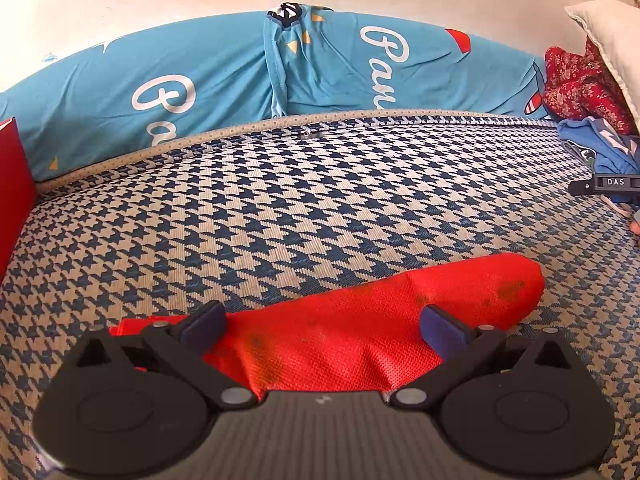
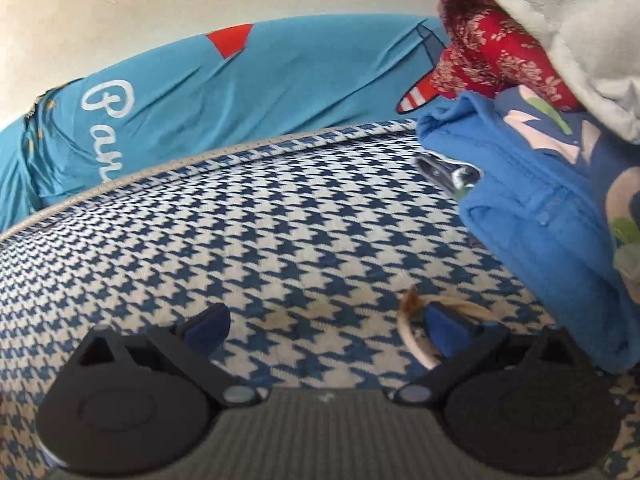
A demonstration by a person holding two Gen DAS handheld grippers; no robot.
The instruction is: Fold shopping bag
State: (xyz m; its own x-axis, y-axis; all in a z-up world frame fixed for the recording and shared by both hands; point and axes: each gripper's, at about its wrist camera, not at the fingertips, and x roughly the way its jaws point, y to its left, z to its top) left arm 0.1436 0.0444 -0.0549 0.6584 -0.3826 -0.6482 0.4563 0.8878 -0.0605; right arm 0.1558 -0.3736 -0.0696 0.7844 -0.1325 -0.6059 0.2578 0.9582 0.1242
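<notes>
The shopping bag [image 1: 360, 320] is red woven fabric, folded into a long, stained bundle lying on the houndstooth bed cover [image 1: 280, 208]. My left gripper [image 1: 324, 322] is open just above it, one blue pad on each side of the bundle, not closed on it. In the right wrist view the bag does not show. My right gripper [image 2: 328, 326] is open over bare houndstooth cover [image 2: 240, 240], with a pale cord or strap loop [image 2: 412, 340] lying beside its right pad. The tip of the right gripper [image 1: 600, 184] shows at the far right of the left wrist view.
A long blue bolster [image 1: 200, 80] with white lettering runs along the wall. Folded blue cloth [image 2: 540, 208], a red floral fabric [image 2: 492, 56] and a white pillow [image 2: 580, 20] pile up at the right. A red panel [image 1: 12, 180] stands at the left edge.
</notes>
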